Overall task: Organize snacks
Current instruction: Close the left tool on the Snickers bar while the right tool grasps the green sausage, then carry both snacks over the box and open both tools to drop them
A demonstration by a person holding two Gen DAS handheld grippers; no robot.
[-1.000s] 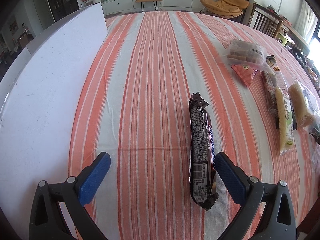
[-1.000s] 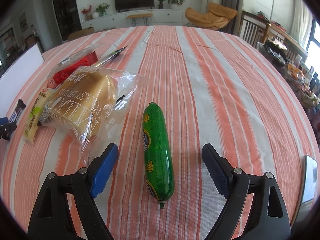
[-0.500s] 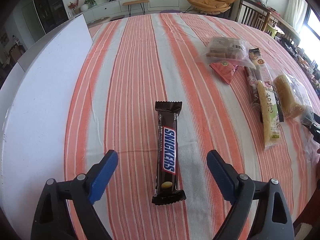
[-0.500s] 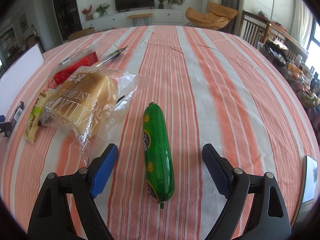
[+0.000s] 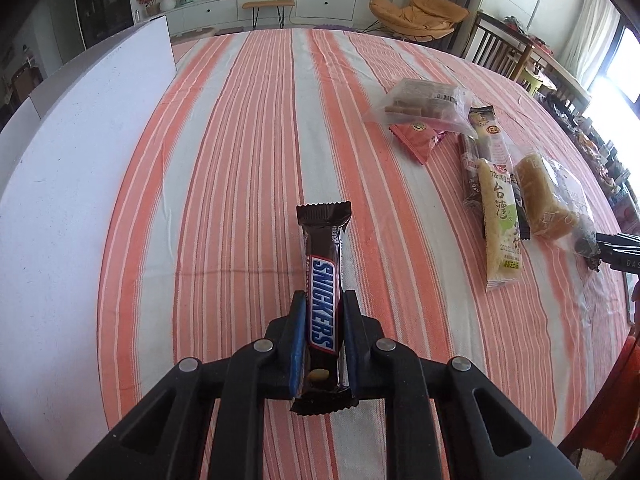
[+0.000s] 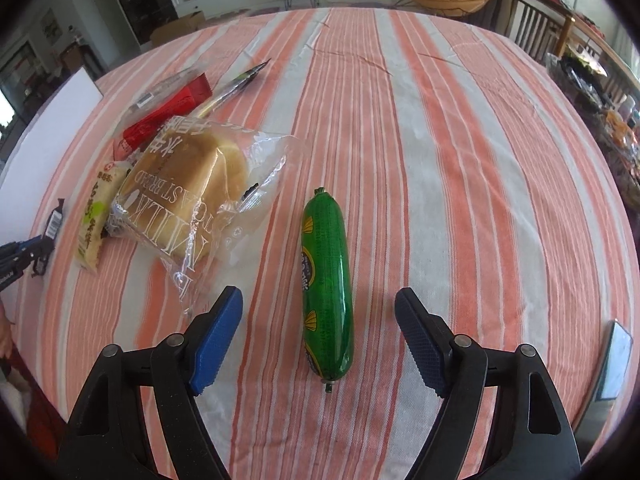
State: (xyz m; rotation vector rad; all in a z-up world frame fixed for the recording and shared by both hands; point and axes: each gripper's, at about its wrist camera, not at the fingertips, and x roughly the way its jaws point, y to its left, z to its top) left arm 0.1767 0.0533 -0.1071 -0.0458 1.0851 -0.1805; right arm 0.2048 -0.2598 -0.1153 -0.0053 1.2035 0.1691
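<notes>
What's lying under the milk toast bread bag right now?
The bread bag overlaps a yellow-green snack packet and the end of a red packet. Both poke out at its far-left side; anything else beneath it is hidden.

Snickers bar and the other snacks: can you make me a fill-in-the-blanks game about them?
1. The left tool is shut on the ____ bar.
2. The sausage between the open right tool's pads is ____ in colour.
3. The tablecloth has orange and white ____.

Missing words: Snickers; green; stripes
</notes>
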